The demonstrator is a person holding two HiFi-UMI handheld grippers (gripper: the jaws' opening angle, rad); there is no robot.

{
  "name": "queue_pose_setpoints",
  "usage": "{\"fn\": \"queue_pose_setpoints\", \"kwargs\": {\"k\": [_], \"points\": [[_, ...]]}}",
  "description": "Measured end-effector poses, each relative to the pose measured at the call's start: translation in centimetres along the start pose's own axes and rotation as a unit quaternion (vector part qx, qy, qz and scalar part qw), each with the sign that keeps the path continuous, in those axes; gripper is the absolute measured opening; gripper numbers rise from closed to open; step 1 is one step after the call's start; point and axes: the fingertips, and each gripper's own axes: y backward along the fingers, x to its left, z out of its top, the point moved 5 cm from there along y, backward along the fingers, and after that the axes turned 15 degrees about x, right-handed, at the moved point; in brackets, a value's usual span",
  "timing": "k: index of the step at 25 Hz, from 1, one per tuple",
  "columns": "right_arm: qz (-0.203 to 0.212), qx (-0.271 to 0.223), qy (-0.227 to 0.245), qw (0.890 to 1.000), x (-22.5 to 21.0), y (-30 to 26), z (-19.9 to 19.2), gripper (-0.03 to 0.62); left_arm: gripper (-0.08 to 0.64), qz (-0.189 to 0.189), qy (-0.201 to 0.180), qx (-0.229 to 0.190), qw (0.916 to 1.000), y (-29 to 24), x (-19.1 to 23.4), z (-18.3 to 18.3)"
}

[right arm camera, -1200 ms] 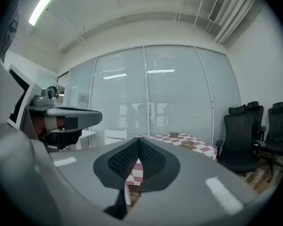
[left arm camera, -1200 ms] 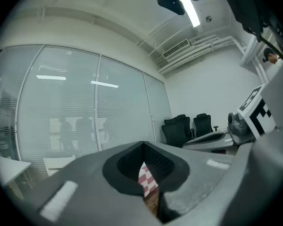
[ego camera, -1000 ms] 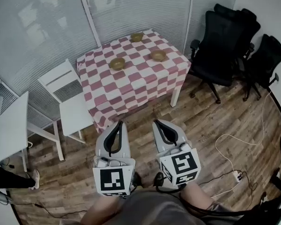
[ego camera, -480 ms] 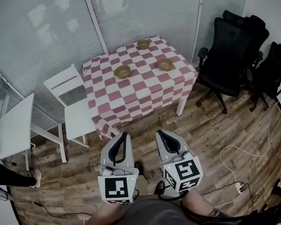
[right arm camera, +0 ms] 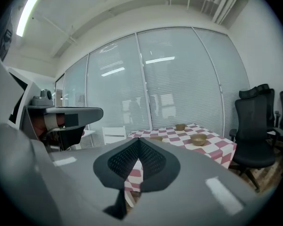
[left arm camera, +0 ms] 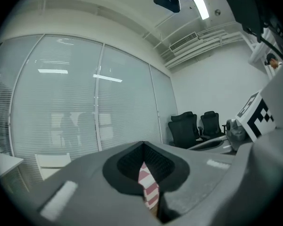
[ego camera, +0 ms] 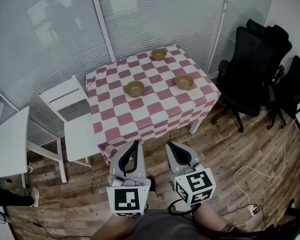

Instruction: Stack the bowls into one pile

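Note:
Three tan bowls stand apart on the table with the red-and-white check cloth (ego camera: 155, 114): one at the left (ego camera: 134, 88), one at the right (ego camera: 184, 81), one at the far edge (ego camera: 158, 54). My left gripper (ego camera: 135, 144) and right gripper (ego camera: 169, 145) hang side by side in front of the table's near edge, short of it, both shut and empty. In the right gripper view the shut gripper (right arm camera: 138, 140) points at the table, with two bowls (right arm camera: 198, 139) (right arm camera: 180, 126) showing beyond it. The left gripper view shows that shut gripper (left arm camera: 142, 143) with only a strip of cloth (left arm camera: 148, 187) below its tips.
A white chair (ego camera: 75, 114) stands at the table's left side, with a white table (ego camera: 7, 144) further left. Black office chairs (ego camera: 255, 69) crowd the right. Glass walls with blinds close off the back. Cables (ego camera: 262, 176) lie on the wood floor at the right.
Both grippers and the head have come closer to the table. The table now lies lower and larger in the head view. The bowls have not moved.

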Motion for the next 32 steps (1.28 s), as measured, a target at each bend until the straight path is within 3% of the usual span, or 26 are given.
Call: {"fn": "queue_pose_setpoints", "kwargs": {"k": [13,24,32], "points": [[-0.017,-0.012,0.006,1.000,-2.0,-12.5,10.1,0.026,0.000,-0.003,0.008,-0.026,0.9996,-9.8,11.8,3.5],[-0.024,0.010,0.013,1.000,-4.3,-16.8,11.0,0.026,0.000,-0.007,0.025,0.009,0.9996,-15.0,13.6,2.3],[0.009,0.023,0.000,1.000,-9.6,-22.2,12.9,0.026,0.000,0.019,0.022,0.040,0.9988,-21.6,14.2,3.6]]}}
